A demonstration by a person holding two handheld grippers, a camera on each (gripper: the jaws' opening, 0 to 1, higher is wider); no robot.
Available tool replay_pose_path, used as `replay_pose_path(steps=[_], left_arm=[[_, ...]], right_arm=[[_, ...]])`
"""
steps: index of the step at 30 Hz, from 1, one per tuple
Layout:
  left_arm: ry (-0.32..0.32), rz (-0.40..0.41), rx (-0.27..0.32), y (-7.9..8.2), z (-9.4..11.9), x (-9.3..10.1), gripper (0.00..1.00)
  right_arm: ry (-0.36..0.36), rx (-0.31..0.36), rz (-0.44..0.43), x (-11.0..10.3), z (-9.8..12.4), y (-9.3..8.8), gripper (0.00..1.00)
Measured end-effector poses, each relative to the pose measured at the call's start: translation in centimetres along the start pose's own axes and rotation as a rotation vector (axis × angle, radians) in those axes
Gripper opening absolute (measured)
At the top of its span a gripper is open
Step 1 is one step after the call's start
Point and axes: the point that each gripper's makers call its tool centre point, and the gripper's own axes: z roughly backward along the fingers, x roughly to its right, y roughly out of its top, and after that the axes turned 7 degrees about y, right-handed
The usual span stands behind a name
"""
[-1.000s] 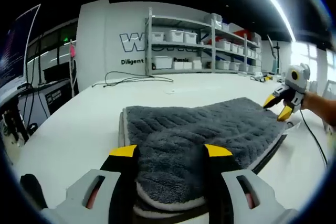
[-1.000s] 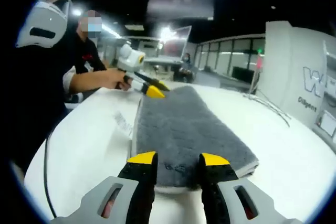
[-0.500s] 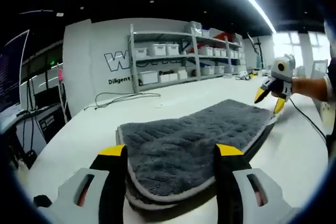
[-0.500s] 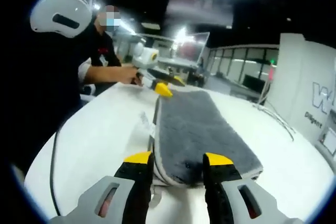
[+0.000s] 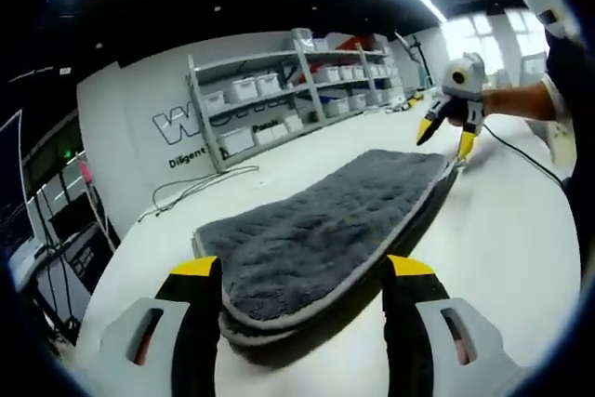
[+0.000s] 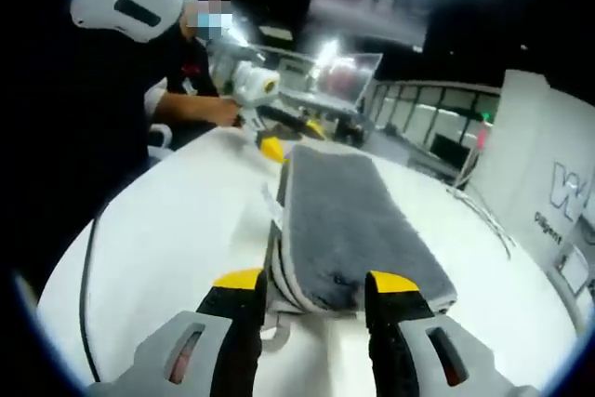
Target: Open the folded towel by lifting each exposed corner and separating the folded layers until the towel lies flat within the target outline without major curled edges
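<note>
Item: one grey towel, folded in layers with a pale edge trim, lying lengthwise on a white tabletop. In the left gripper view we see its near end lifted between the spread jaws of the left gripper; whether the tips touch it, we cannot tell. In the right gripper view the towel's opposite end sits between the parted jaws of the right gripper, stacked edges showing.

Room: shelving with white bins, a white wall with partly cut-off lettering, a loose cable on the table, ceiling light strips. A person's hand holds the far gripper; a white tag beside the towel is too small to read.
</note>
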Motion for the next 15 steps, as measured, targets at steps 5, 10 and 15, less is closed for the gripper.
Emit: replay_pose_path(steps=[5,10,15], left_arm=[[-0.022,-0.019,-0.03,-0.6,0.2,0.6,0.7],[-0.026,-0.026,-0.027,-0.4,0.5,0.6,0.7],[-0.024,-0.033,-0.027,-0.5,0.5,0.4,0.69]], right_arm=[[0.06,0.082,-0.009,-1.1,0.3,1.3,0.45],[0.073,0.11,-0.015,-1.2,0.9,1.6,0.48],[0.066,0.068,0.001,-0.9,0.7,0.6,0.46]])
